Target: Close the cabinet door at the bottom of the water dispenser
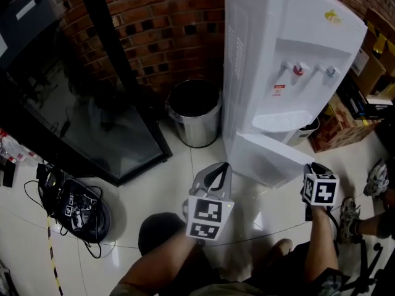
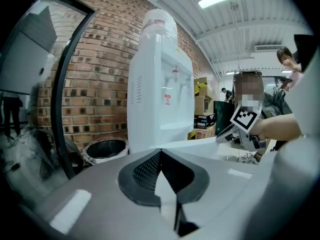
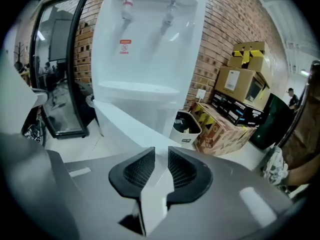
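Beside dispenser (image 1: 290, 54), right tool (image 3: 161, 151) grips cabinet door (image 1: 271, 156), cabinet inside hidden; left tool (image 2: 160, 153) clenched.

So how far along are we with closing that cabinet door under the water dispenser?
Nothing looks done: the cabinet door stands swung out from the water dispenser. In hand: the right gripper is clamped on the door's edge; the left gripper is shut and empty nearby. Left: swing the door shut.

A water dispenser (image 1: 290, 54) stands before a brick wall (image 1: 166, 23) — bin (image 1: 197, 131) just left, cardboard boxes (image 1: 333, 125) right — its cabinet door (image 1: 268, 159) swung out in front, left gripper (image 1: 217, 170) beside it, right gripper (image 1: 311, 168) on its right corner.
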A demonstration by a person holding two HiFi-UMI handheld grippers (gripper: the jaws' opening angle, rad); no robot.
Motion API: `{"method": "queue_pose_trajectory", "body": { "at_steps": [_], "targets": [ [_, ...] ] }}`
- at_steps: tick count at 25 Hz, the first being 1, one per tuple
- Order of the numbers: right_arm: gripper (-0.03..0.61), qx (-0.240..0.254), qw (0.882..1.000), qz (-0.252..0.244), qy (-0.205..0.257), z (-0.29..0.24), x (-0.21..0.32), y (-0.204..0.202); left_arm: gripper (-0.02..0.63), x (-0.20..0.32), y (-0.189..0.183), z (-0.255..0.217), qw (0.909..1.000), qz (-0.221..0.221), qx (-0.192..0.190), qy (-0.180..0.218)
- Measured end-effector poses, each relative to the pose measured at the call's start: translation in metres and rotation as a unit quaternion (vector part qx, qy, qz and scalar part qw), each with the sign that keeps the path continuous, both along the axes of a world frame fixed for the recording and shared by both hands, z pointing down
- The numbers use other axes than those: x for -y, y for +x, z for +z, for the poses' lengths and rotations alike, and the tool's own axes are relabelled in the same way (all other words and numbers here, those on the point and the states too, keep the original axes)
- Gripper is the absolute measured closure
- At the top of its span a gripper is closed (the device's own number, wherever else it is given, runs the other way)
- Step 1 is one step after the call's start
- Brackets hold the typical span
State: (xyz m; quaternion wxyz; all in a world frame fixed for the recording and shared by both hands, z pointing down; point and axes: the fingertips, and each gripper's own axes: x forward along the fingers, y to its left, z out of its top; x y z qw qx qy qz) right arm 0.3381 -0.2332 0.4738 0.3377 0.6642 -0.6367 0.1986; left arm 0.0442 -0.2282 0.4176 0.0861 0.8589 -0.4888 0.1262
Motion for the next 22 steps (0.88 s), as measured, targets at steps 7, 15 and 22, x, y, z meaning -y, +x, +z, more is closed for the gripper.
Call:
{"method": "queue_pose_trajectory", "body": {
  "at_steps": [7, 15, 22],
  "targets": [
    [0.56, 0.041, 0.998, 0.021, 0.034, 0.006, 0.064, 0.025, 0.612, 0.032, -0.006, 0.008, 0.9995, -0.012, 0.027, -0.007],
    [0.577, 0.101, 0.988, 0.059, 0.101, 0.012, 0.132, 0.038, 0.612, 0.06, -0.018, 0.023, 0.998, -0.031, 0.048, -0.026],
    [0.577, 0.131, 0.983, 0.047, 0.117, 0.011, 0.142, 0.03, 0.612, 0.056, -0.005, 0.007, 0.9996, -0.014, 0.02, -0.01]
  ]
}}
